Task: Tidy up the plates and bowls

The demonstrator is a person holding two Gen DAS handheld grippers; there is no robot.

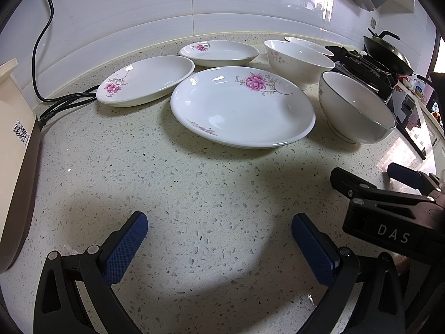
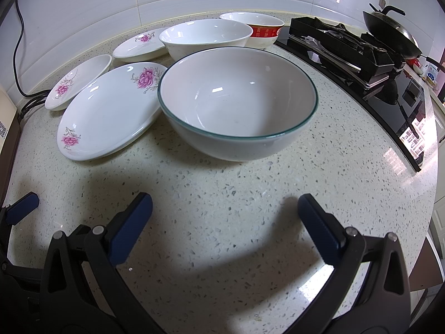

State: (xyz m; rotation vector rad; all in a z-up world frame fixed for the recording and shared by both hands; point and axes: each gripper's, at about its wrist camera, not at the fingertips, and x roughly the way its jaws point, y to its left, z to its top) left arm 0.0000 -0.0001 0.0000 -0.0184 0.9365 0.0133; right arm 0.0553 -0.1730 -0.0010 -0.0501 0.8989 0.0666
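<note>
Three white plates with pink flowers lie on the speckled counter: a large plate (image 1: 242, 105) (image 2: 108, 114), a smaller plate (image 1: 144, 80) (image 2: 78, 83) to its left, and a third plate (image 1: 219, 53) (image 2: 141, 46) behind. A green-rimmed bowl (image 1: 356, 108) (image 2: 236, 105) stands right of the large plate. Behind it are a white bowl (image 1: 299, 61) (image 2: 205, 37) and a red-banded bowl (image 2: 261, 29). My left gripper (image 1: 219, 222) is open over bare counter in front of the large plate. My right gripper (image 2: 225, 206) (image 1: 367, 174) is open and empty, a short way in front of the green-rimmed bowl.
A black gas stove (image 2: 347, 47) (image 1: 361, 64) with a wok (image 2: 392, 32) borders the counter on the right. A cream appliance (image 1: 14, 153) stands at the left, its black cord (image 1: 41, 55) running along the tiled wall. Bare counter lies under both grippers.
</note>
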